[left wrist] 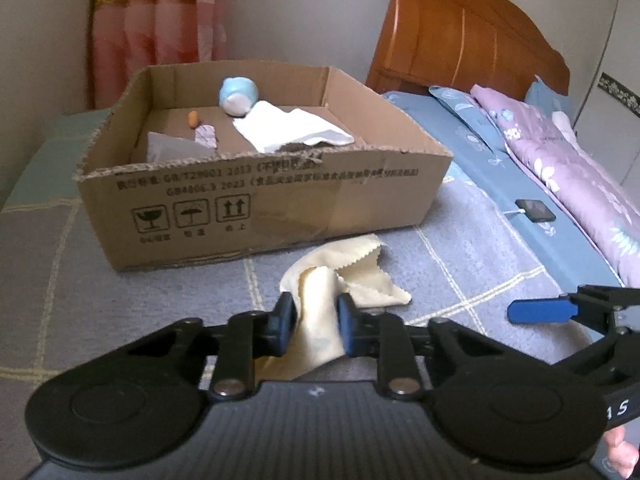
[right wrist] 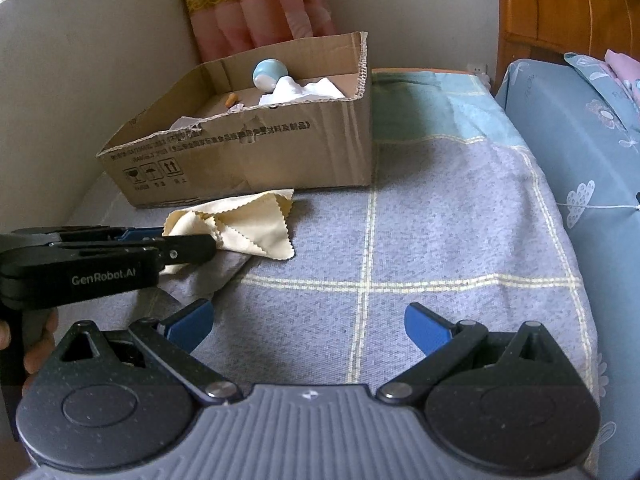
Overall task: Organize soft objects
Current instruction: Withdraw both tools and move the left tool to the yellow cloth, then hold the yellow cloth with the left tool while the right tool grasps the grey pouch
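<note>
A cream cloth with zigzag edges [left wrist: 352,276] lies on the grey checked bedspread in front of an open cardboard box [left wrist: 256,200]. My left gripper [left wrist: 314,326] is shut on the near end of the cloth; it also shows in the right wrist view [right wrist: 188,246] pinching the cloth [right wrist: 252,224]. The box [right wrist: 256,152] holds a blue and white soft toy [left wrist: 238,96], a white cloth [left wrist: 288,126], a grey cloth [left wrist: 172,148] and a small orange item [left wrist: 193,119]. My right gripper [right wrist: 308,326] is open and empty above the bedspread, right of the cloth.
A phone on a cable [left wrist: 536,210] lies on the blue sheet at right, beside a purple floral quilt [left wrist: 560,148]. A wooden headboard [left wrist: 460,36] stands behind. A pink curtain [left wrist: 156,32] and the wall are behind the box.
</note>
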